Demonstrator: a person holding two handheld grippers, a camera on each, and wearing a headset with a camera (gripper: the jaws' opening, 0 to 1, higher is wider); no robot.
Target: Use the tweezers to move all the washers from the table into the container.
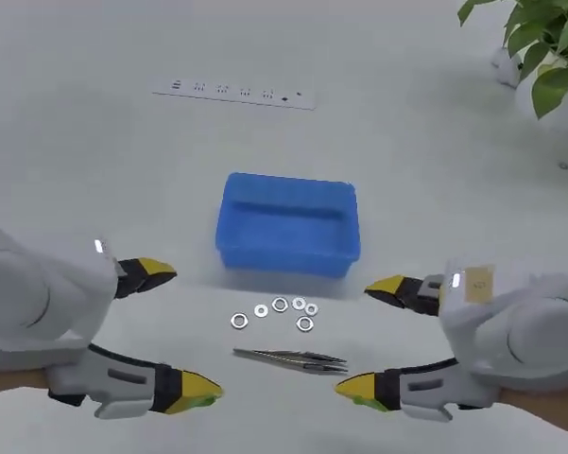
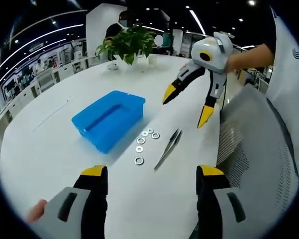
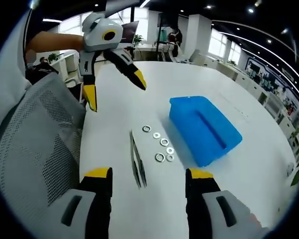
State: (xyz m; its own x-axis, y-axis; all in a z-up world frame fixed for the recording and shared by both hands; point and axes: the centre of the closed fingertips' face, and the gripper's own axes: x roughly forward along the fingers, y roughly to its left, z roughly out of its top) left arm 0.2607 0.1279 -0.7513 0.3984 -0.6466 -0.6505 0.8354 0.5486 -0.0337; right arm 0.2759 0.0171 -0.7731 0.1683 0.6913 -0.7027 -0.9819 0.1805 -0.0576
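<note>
Both claws hover above the white bench, one on each side of the work, and neither holds anything. The left claw is spread wide, its yellow-tipped jaws well apart and pointing inward to the right. The right claw is spread just as wide, with its jaws pointing left. Neither touches the bench or the things on it.

The tweezers lie flat on the bench between the two claws, nearer the person than the rest, with their length running left to right. Just beyond them six washers lie loose on the bench in a shallow arc. Five run along the arc and one sits just below its right end. They are close to each other and apart from the tweezers.

The blue container stands on the bench just behind the washers, open side up. What shows of its inside is bare. No washer touches its wall.

Farther back a white power strip lies on the bench, and the leaves of a plant show at the far right corner. In the left gripper view a grey mesh chair stands beside the bench edge, under the right claw.
</note>
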